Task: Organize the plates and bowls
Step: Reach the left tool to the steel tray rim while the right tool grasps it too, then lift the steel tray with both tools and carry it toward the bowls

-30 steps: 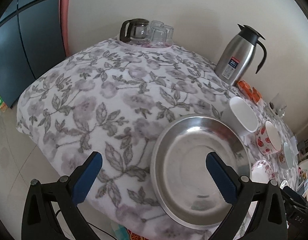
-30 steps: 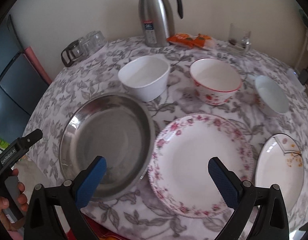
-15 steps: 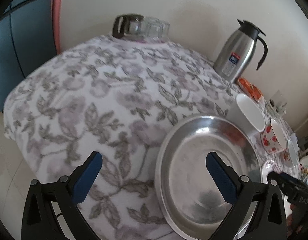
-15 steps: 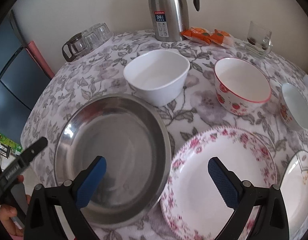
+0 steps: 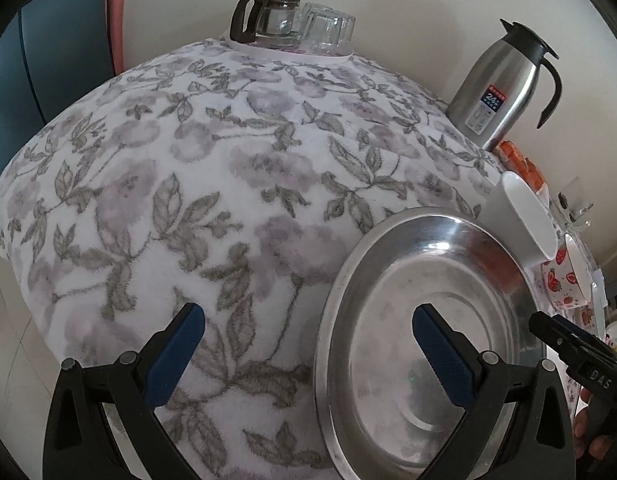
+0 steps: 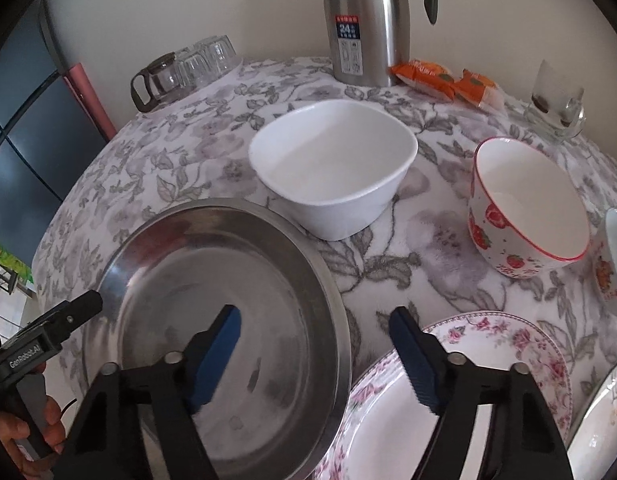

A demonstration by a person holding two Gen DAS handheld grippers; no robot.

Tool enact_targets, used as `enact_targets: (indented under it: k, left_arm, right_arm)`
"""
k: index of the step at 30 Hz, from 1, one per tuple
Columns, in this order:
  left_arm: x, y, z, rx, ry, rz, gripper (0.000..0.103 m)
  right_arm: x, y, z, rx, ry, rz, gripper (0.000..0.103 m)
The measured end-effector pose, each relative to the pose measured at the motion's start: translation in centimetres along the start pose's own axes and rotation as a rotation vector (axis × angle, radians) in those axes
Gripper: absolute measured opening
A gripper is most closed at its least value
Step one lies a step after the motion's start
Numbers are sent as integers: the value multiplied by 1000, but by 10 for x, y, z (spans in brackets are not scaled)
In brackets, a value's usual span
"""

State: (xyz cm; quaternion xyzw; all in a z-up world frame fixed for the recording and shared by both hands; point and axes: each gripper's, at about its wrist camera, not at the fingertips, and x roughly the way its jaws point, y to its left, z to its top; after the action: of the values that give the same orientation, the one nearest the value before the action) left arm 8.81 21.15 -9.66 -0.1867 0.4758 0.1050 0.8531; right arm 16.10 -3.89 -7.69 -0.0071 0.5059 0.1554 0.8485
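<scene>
Tongs above floral tablecloth, cream wall behind

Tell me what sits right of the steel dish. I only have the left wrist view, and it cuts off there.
Observer: A flowered plate lies right beside the steel dish, with their rims touching or overlapping.
Operator: Anything beyond it?
Observer: A yellow-patterned plate, cut off by the picture's edge.
Operator: Where is the right gripper?
Observer: The right gripper straddles the dish's rim on the flowered plate's side, one finger over the dish and the other over the cloth near that plate. Its fingers have just been closing. The rim is between them but is not pinched.
</scene>
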Motion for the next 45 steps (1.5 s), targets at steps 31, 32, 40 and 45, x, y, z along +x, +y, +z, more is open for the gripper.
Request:
enact_targets:
  k: [31, 32, 40, 45]
  left_arm:
    - [14, -9, -10, 18, 102, -107, 50]
    - [14, -9, -10, 20, 104, -106, 49]
    - [12, -6, -10, 7, 109, -104, 37]
    - [10, -3, -10, 1, 108, -100, 34]
  right_arm:
    - [12, -15, -7, 69, 57, 94, 27]
    - [12, -16, -8, 75, 56, 101, 27]
    - [8, -18, -10, 90, 58, 115, 27]
    - [6, -17, -11, 92, 61, 121, 27]
